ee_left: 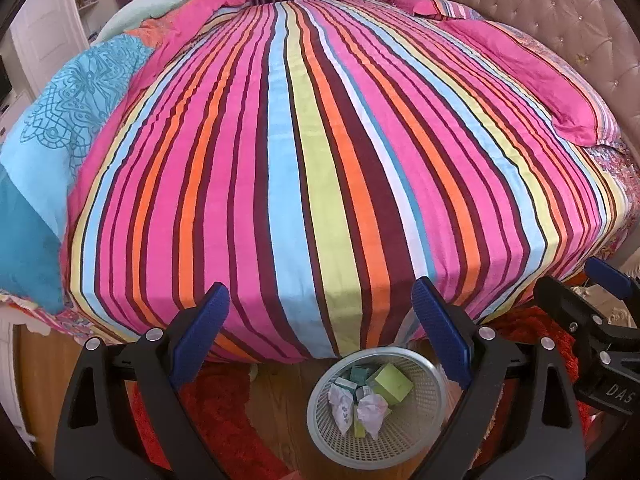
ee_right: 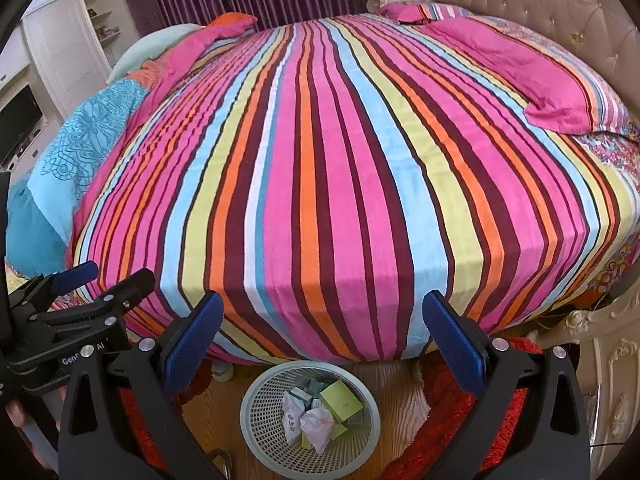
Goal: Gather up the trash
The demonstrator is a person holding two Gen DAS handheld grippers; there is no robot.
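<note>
A round pale mesh wastebasket stands on the wooden floor at the foot of the bed. Inside lie crumpled white paper, a light green box and small teal cartons. My left gripper hangs above the basket with its blue-padded jaws wide apart and nothing between them. My right gripper hovers beside it, also open and empty. Each gripper shows at the edge of the other's view: the right gripper and the left gripper.
A bed with a bright striped cover fills the view ahead. Pink pillows and a tufted headboard are at the right, a blue quilt at the left. A red rug flanks the basket.
</note>
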